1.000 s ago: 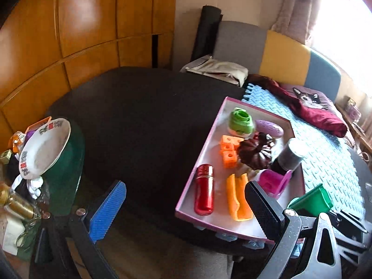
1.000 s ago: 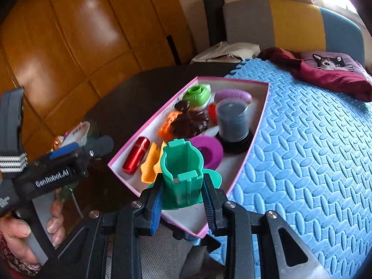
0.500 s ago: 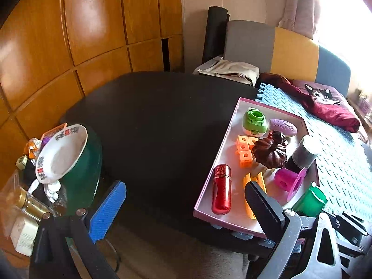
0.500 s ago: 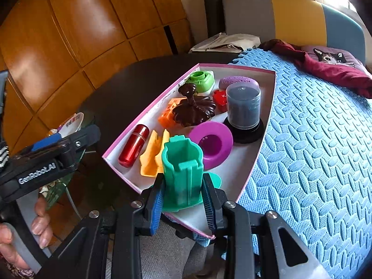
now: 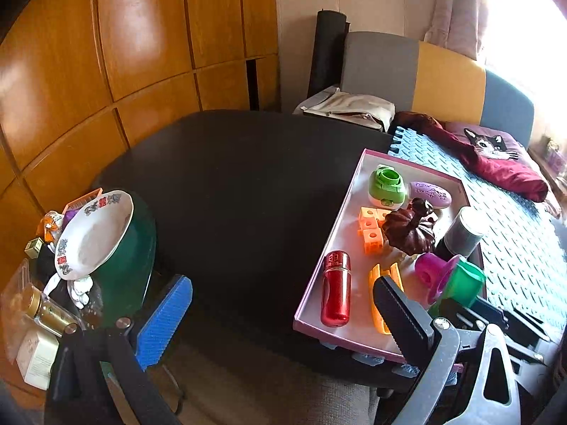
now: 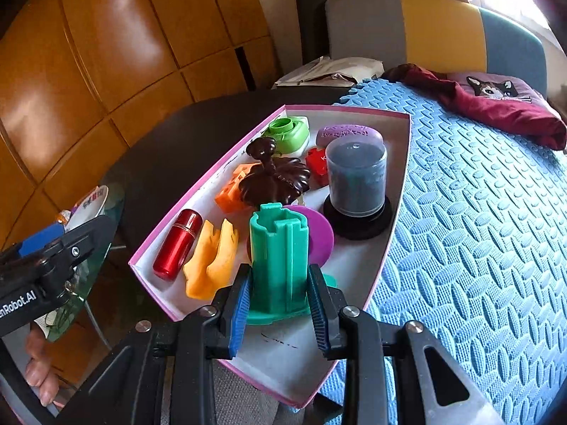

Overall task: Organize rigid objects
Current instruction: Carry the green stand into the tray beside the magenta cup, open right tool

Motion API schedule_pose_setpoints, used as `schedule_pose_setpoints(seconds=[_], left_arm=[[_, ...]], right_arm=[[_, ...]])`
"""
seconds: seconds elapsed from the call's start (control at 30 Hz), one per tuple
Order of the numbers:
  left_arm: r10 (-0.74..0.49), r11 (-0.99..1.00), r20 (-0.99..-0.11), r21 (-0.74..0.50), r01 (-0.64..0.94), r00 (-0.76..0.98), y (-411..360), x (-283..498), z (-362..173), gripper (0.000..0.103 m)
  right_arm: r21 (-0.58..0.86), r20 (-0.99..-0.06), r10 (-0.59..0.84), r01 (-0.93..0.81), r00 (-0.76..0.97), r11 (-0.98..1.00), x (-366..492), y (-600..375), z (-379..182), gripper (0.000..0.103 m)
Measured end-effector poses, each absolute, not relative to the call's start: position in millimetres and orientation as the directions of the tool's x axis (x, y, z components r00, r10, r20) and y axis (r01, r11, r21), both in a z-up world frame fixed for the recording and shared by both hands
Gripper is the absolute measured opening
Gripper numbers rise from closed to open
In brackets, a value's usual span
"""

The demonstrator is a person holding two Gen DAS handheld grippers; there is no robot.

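A pink-rimmed tray (image 6: 398, 191) holds a red cylinder (image 6: 177, 244), an orange piece (image 6: 212, 258), a dark brown pumpkin shape (image 6: 273, 180), a purple disc (image 6: 320, 233), a grey jar on a black base (image 6: 356, 177), a green cap (image 6: 288, 134) and a purple oval (image 6: 349, 131). My right gripper (image 6: 280, 301) is shut on a green plastic holder (image 6: 278, 265), upright over the tray's near end. My left gripper (image 5: 283, 304) is open and empty, left of the tray (image 5: 336, 233) above the dark table. The green holder (image 5: 464, 283) shows there too.
A dark round table (image 5: 230, 184) carries the tray. A blue foam mat (image 6: 478, 230) lies to the right with a maroon cloth (image 6: 496, 106). A white bowl on a green dish (image 5: 92, 233) and small jars stand at the left. A bench stands behind.
The right gripper has carried the green holder forward and lower over the tray's near end. The left gripper has drawn back and left, so the tray looks farther away.
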State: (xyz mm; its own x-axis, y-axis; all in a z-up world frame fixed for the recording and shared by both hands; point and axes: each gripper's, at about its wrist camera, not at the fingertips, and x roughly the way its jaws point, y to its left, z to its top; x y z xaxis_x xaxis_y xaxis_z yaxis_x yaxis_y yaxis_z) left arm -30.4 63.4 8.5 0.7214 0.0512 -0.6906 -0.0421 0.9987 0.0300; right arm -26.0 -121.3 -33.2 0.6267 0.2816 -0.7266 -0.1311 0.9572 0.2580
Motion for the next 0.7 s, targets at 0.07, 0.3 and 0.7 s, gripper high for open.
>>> schedule_pose_setpoints(seconds=[0.07, 0.3, 0.7], left_arm=[[0.056, 0.998, -0.692, 0.033, -0.046, 0.72, 63, -30, 7, 0.103], [0.034, 0.999, -0.689, 0.043, -0.006, 0.724, 55, -33, 6, 0.103], [0.069, 0.997, -0.685, 0.069, -0.03, 0.726, 53, -32, 12, 0.103]], right_arm=[[0.264, -0.731, 0.292, -0.14, 0.616, 0.954, -29, -121, -34, 0.032], [0.243, -0.76, 0.288, -0.155, 0.583, 0.957, -36, -114, -41, 0.033], [0.237, -0.755, 0.27, -0.135, 0.598, 0.962, -22, -117, -40, 0.031]])
